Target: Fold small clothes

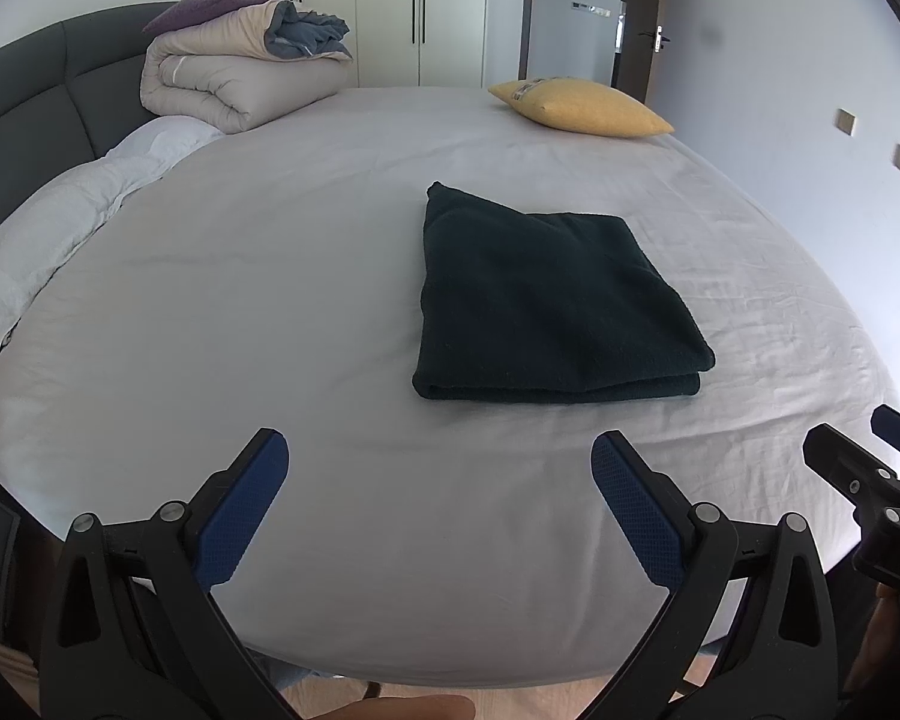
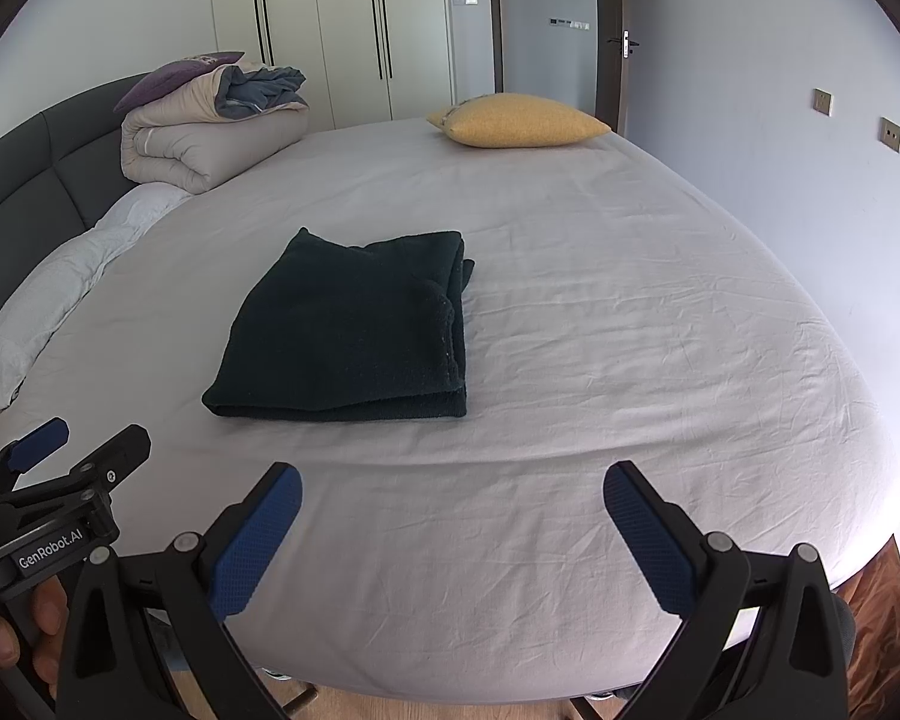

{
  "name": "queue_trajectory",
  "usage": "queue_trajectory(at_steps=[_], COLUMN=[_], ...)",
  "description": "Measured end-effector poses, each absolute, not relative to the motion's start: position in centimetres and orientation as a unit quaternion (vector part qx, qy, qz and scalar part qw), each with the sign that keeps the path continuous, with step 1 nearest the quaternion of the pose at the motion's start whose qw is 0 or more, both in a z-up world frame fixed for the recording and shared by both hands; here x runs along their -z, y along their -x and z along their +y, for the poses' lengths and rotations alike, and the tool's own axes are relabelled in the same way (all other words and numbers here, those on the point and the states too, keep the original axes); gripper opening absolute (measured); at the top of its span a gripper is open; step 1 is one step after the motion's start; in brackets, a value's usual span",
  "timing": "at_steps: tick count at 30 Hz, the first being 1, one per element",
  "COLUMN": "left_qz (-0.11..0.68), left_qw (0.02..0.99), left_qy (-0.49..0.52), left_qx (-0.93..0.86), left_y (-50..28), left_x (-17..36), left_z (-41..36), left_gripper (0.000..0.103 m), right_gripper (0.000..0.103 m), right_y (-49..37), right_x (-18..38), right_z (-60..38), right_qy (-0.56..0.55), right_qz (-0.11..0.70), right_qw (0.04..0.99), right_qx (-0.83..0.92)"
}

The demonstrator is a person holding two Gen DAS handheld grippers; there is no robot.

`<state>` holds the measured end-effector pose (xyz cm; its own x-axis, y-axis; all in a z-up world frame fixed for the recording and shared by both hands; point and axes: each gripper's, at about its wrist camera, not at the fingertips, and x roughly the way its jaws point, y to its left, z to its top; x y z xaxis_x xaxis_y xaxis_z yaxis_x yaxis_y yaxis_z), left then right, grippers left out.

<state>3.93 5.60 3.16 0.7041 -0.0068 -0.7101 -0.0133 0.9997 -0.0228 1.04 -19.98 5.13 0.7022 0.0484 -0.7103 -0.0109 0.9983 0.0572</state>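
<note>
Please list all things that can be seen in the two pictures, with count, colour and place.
garment: 1, dark, folded, mid bed
bed: 1, pale sheet, dark headboard
yellow pillow: 1, far side of bed
white pillow: 1, by headboard
duvet: 1, beige, rolled, far corner by headboard
purple cushion: 1, on duvet
wardrobe: 1, white, behind bed
door: 1, open, back right
left hand-held gripper: 1, black and blue, open, empty
right hand-held gripper: 1, same, open, empty
</note>
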Motion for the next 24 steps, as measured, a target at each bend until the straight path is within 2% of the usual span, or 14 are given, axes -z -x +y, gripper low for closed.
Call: queue_trajectory(at_steps=[24], left_qz=[0.387], left_qw=[0.922], left_qy=[0.015], left_qx=[0.000], left_y=[-3.76], left_x=[-2.96], left_z=[5.36], left_gripper=[0.103], right_gripper=[0.103], right_y=[-1.01], right_x=[-5.13], right_z=[-19.94], right_qy=[-0.024], right_qz=[0.386], right_qw=[0.922], right_qx=[-0.016])
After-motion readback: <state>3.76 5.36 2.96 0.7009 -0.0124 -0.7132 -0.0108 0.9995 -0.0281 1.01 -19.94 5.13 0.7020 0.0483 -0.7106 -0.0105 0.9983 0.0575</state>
